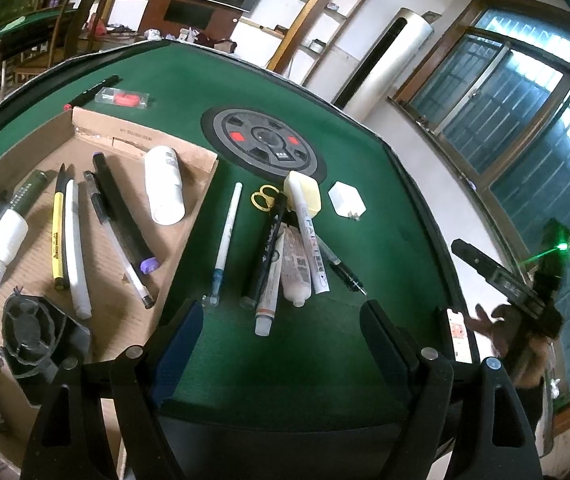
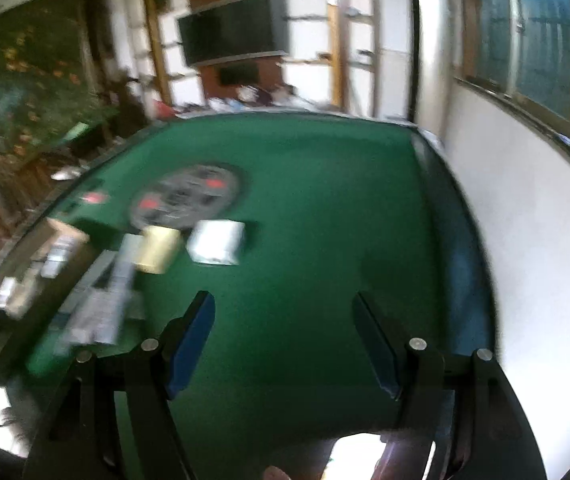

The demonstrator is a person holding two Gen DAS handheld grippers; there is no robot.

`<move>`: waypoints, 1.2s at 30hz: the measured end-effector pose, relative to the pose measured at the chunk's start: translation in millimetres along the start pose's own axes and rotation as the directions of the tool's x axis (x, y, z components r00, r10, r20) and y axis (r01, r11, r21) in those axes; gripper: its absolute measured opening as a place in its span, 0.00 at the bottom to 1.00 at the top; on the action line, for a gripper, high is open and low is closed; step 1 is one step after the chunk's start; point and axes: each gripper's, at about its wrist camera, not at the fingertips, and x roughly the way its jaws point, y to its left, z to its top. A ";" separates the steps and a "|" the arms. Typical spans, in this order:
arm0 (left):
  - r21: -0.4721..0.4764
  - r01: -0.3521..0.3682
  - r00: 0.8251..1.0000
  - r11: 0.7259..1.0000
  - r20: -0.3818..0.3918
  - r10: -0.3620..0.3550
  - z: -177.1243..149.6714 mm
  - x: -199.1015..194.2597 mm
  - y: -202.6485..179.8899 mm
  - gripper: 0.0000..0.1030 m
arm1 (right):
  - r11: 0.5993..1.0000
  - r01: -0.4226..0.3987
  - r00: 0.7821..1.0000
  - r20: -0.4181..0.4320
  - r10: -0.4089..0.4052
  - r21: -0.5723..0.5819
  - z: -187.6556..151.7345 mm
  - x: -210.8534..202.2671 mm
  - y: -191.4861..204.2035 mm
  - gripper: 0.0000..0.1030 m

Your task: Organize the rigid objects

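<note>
Green felt table [image 1: 365,128] | left claw [image 1: 285,322] released, angled down | right claw [image 2: 285,324] released, empty

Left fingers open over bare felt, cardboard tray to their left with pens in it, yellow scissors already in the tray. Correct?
Not quite. The yellow scissors are not in the cardboard tray; they lie on the green felt right of it, in the loose pile by the paint marker. The left wrist view shows it. The rest holds.
</note>
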 end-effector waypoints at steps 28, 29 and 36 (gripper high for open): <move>0.098 -0.132 0.974 0.986 -0.172 0.147 33.2 96.0 -8.7 0.43 | 0.899 -0.336 0.877 -0.255 0.408 0.283 3.3 109.8 84.7 0.50; 0.084 -0.129 0.971 0.988 -0.191 0.143 34.2 100.4 -5.7 0.42 | 0.900 -0.332 0.877 -0.258 0.405 0.284 9.2 114.0 86.7 0.50; 0.067 -0.112 0.970 0.991 -0.211 0.124 33.5 109.0 -1.3 0.31 | 0.903 -0.324 0.871 -0.284 0.402 0.283 9.7 149.2 90.5 0.29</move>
